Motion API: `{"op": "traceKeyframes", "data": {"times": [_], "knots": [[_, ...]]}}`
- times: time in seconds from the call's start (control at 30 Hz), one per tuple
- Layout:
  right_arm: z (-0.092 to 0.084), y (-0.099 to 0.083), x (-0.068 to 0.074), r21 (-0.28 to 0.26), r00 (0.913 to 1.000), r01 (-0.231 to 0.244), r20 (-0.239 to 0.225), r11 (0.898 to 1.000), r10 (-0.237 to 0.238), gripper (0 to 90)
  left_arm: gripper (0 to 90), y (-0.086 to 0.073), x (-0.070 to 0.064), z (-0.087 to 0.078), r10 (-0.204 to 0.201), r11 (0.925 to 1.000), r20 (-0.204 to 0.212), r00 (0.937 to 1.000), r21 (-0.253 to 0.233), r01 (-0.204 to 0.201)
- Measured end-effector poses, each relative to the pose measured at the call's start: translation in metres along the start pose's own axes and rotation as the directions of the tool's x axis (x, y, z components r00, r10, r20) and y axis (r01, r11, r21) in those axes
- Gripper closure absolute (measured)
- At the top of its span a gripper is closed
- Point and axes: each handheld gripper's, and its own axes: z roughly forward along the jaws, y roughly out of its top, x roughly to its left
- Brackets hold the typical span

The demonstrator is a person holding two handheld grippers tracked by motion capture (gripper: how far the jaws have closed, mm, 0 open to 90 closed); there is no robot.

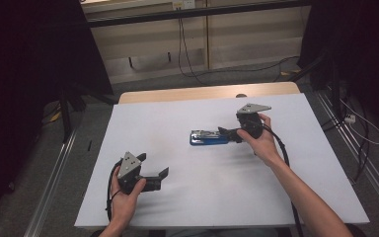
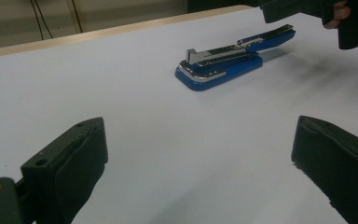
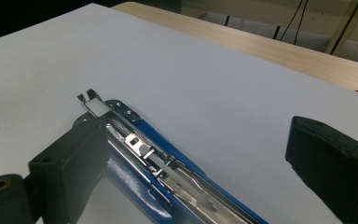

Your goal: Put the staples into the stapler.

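From the high view, I see the blue stapler [image 1: 208, 137] mid-table, my right gripper [image 1: 229, 133] at its near end and my left gripper [image 1: 154, 170] well apart, jaws wide. The left gripper view shows the stapler's arm [image 2: 261, 39] raised. In the right gripper view my jaws gape, one against the stapler [image 3: 168, 172]; closing now, I judge, could shove it sideways.

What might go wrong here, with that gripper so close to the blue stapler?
The stapler lies loose on the smooth white table, so the right gripper, open beside it, may push it away rather than catch it. Its top seems hinged open, exposing the metal track; a squeeze there could slip. The left gripper sits too far off to steady it.
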Motion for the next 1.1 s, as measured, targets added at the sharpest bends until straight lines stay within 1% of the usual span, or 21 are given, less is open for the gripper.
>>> {"op": "traceKeyframes", "data": {"times": [0.03, 0.07, 0.1, 0.13, 0.2, 0.3, 0.47, 0.57, 0.6, 0.63, 0.7, 0.73, 0.8, 0.9, 1.03, 1.1], "knots": [[-0.003, -0.001, 0.001, -0.005, 1.0, 0.0, 0.003, 1.0, 0.0, 5.4, 3.6, 0.0, 0.0, 0.001, -0.011, 0.9999, -0.001, 0.9999, -0.007, 0.011], [-0.007, -0.002, 0.002, -0.008, 1.0, -0.003, 0.008, 1.0, 0.003, 5.2, 3.6, 0.0, 0.001, 0.002, -0.005, 1.0, -0.005, 1.0, -0.004, 0.005], [-0.01, -0.004, 0.002, -0.017, 0.9999, -0.001, 0.015, 1.0, 0.001, 5.0, 3.6, 0.0, 0.001, 0.003, -0.012, 0.9999, -0.008, 0.9999, -0.006, 0.012], [-0.014, -0.007, 0.002, -0.025, 0.9997, -0.005, 0.025, 1.0, 0.005, 4.7, 3.6, 0.0, 0.002, 0.004, -0.005, 1.0, -0.01, 0.9999, 0.001, 0.005], [-0.02, -0.012, 0.002, -0.035, 0.9992, -0.013, 0.038, 0.999, 0.014, 4.6, 3.6, 0.001, 0.002, 0.005, -0.011, 0.9999, -0.012, 0.9999, -0.001, 0.011], [-0.027, -0.017, 0.0, -0.039, 0.9986, -0.013, 0.05, 0.999, 0.015, 4.6, 3.6, 0.001, 0.003, 0.005, -0.007, 1.0, -0.018, 0.9998, 0.0, 0.007], [-0.043, -0.027, -0.007, -0.063, 0.9943, -0.027, 0.102, 0.998, 0.034, 4.4, 3.6, 0.003, 0.004, 0.007, 0.01, 1.0, -0.027, 0.9996, 0.001, -0.01], [-0.05, -0.033, -0.009, -0.071, 0.9926, -0.032, 0.114, 0.997, 0.04, 4.3, 3.6, 0.007, 0.003, 0.009, 0.01, 0.9999, -0.031, 0.9995, -0.011, -0.011], [-0.052, -0.035, -0.008, -0.068, 0.9919, -0.034, 0.12, 0.997, 0.042, 4.4, 3.6, 0.007, 0.003, 0.009, 0.005, 0.9999, -0.035, 0.9994, -0.015, -0.005], [-0.054, -0.036, -0.008, -0.07, 0.9919, -0.03, 0.121, 0.997, 0.038, 4.3, 3.6, 0.008, 0.003, 0.01, 0.01, 0.9998, -0.033, 0.9994, -0.014, -0.01], [-0.06, -0.04, -0.008, -0.074, 0.9927, -0.041, 0.11, 0.996, 0.049, 3.9, 3.7, 0.01, 0.002, 0.012, 0.003, 0.9997, -0.03, 0.9996, -0.023, -0.003], [-0.062, -0.042, -0.007, -0.075, 0.9932, -0.037, 0.107, 0.997, 0.045, 3.9, 3.9, 0.011, 0.002, 0.012, 0.007, 0.9997, -0.031, 0.9995, -0.021, -0.008], [-0.068, -0.044, -0.007, -0.082, 0.9928, -0.037, 0.111, 0.996, 0.046, 3.5, 4.1, 0.011, 0.0, 0.013, 0.008, 0.9997, -0.029, 0.9995, -0.021, -0.009], [-0.074, -0.048, -0.006, -0.086, 0.992, -0.051, 0.111, 0.995, 0.061, 2.5, 4.1, 0.01, -0.001, 0.013, 0.017, 0.9998, -0.025, 0.9995, -0.011, -0.017], [-0.082, -0.054, -0.003, -0.087, 0.9907, -0.048, 0.123, 0.995, 0.059, 2.3, 4.2, 0.01, -0.002, 0.012, 0.013, 0.9997, -0.018, 0.9998, -0.021, -0.013], [-0.086, -0.055, -0.001, -0.094, 0.9909, -0.052, 0.119, 0.994, 0.063, 2.4, 4.3, 0.009, -0.003, 0.013, 0.012, 0.9997, -0.024, 0.9996, -0.023, -0.013]]}}
